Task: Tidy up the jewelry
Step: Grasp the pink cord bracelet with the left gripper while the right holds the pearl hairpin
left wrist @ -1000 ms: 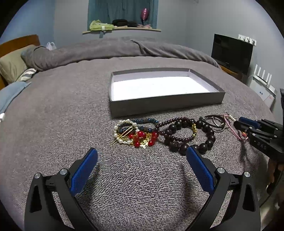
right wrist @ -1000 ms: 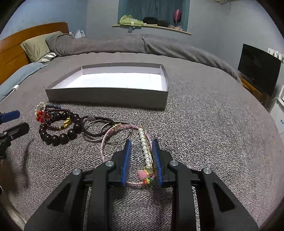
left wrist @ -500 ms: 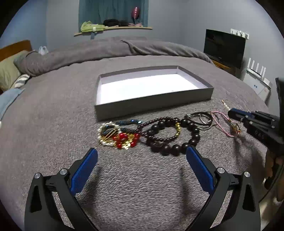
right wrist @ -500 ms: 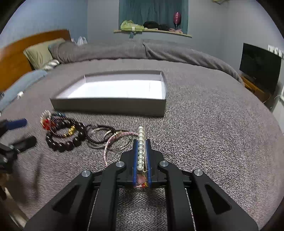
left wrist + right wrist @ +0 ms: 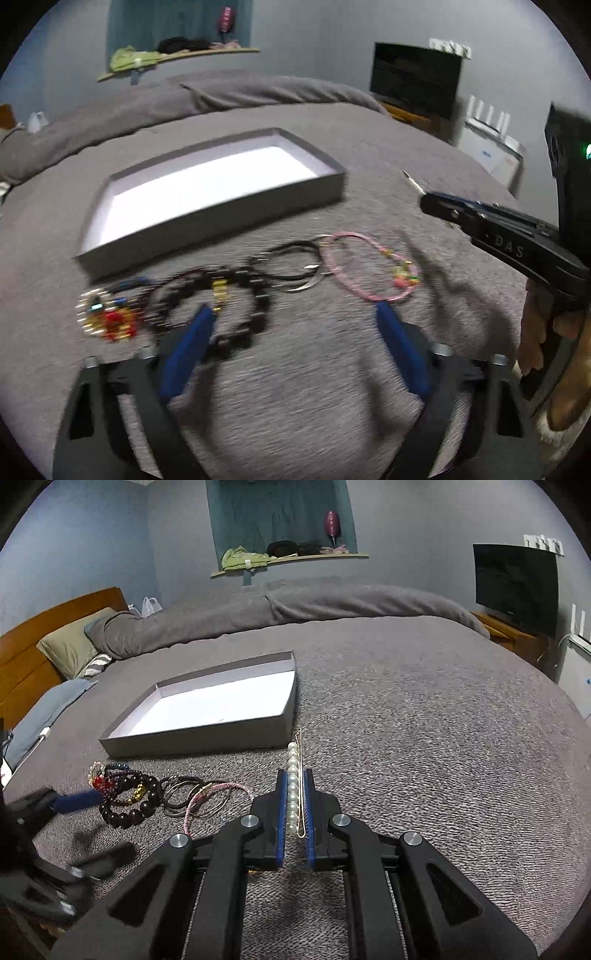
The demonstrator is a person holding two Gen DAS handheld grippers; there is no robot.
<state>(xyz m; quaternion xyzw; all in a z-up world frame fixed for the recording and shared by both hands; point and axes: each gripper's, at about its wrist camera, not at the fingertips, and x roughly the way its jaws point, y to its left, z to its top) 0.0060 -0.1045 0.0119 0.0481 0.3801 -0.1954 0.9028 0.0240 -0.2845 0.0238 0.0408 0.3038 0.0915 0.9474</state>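
Note:
A shallow grey tray (image 5: 221, 218) with a white floor lies on the grey bedspread. A row of jewelry lies in front of it: a red and pearl bracelet cluster (image 5: 107, 317), dark bead bracelets (image 5: 243, 295), black and metal rings (image 5: 291, 266) and a pink cord bracelet (image 5: 369, 269). My left gripper (image 5: 293, 312) hovers low over this row with its jaws closing. The dark beads lie by its left finger, untouched. My right gripper (image 5: 294, 773) is shut on a pearl hairpin (image 5: 292, 755), held above the bedspread just right of the tray's (image 5: 199, 740) near corner.
A rolled grey duvet (image 5: 295, 605) runs across the far side of the bed, with pillows (image 5: 70, 646) and a wooden headboard at the left. A black TV (image 5: 517, 587) stands at the right. A person's hand (image 5: 535, 332) holds the right gripper's handle.
My right gripper closed on the pearl hairpin and lifted it off the bedspread. My left gripper slid right along the jewelry row toward the dark beads, and its jaws narrowed.

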